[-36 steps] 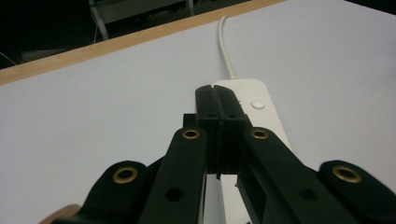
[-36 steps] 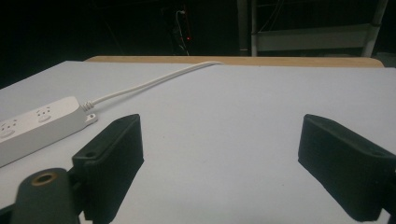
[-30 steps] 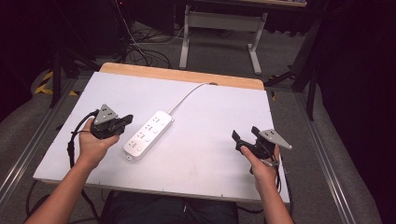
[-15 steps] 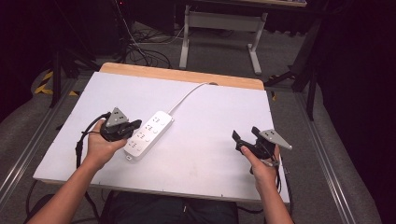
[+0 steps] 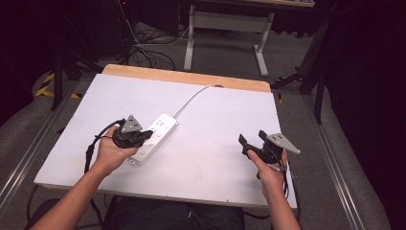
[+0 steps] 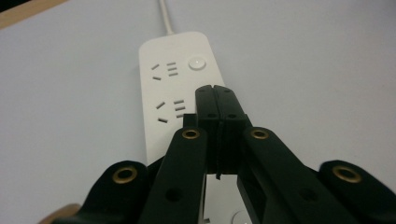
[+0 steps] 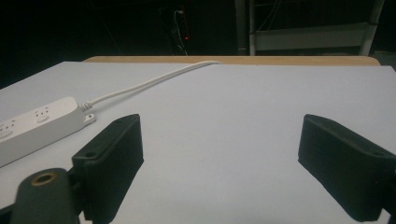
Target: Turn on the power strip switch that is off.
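White power strip point(image 5: 154, 138) is overhung by the clenched, empty left tool point(image 6: 215, 89); right tool point(image 7: 219, 163) is held released.

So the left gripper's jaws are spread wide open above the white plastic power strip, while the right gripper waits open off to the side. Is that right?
Not quite. The left gripper has its jaws shut, pressed together with nothing between them, above the white plastic power strip, as the left gripper view shows. The rest holds: the right gripper waits open off to the side over the white table.
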Available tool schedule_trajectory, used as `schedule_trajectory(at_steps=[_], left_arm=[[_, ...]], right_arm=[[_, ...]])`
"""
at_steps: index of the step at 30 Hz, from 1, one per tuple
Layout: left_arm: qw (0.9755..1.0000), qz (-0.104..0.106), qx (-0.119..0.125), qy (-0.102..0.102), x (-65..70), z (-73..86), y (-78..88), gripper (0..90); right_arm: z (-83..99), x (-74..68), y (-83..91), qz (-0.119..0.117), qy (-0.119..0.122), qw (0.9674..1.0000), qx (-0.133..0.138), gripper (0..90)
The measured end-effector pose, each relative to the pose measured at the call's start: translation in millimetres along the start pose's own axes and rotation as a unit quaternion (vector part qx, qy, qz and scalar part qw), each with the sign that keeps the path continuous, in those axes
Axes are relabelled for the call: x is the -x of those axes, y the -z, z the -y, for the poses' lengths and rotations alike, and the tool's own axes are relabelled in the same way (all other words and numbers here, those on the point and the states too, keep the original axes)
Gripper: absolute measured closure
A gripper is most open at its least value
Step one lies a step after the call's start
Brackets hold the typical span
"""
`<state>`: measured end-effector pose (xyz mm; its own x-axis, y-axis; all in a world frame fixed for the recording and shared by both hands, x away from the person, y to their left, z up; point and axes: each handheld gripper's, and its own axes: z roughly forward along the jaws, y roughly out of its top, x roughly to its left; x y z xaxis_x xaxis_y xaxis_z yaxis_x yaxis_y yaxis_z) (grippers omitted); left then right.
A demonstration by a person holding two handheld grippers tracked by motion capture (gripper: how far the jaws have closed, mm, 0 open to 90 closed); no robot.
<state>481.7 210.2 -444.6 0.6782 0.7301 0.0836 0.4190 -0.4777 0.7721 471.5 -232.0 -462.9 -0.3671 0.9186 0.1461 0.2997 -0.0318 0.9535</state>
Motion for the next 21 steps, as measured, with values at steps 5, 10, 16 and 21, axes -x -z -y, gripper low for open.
schedule_trajectory(at_steps=[5,10,16,21], left_arm=[[0.9998,-0.001,-0.019,-0.006,1.7,0.1,-5.8,90.0],[0.9992,0.0,-0.041,-0.003,0.1,1.6,-10.8,90.0],[0.9983,0.008,-0.058,-0.006,2.1,2.3,-15.2,90.0],[0.9983,0.008,-0.056,-0.009,2.1,2.5,-15.1,90.0]], right_arm=[[0.5,0.4,1.5,0.002,-0.001,1.0,0.0,14.5],[1.2,0.4,2.9,0.004,-0.001,1.0,-0.001,14.4],[1.5,0.3,3.5,0.004,0.0,1.0,-0.002,14.4],[1.6,0.5,3.5,0.004,-0.001,1.0,-0.002,14.5]])
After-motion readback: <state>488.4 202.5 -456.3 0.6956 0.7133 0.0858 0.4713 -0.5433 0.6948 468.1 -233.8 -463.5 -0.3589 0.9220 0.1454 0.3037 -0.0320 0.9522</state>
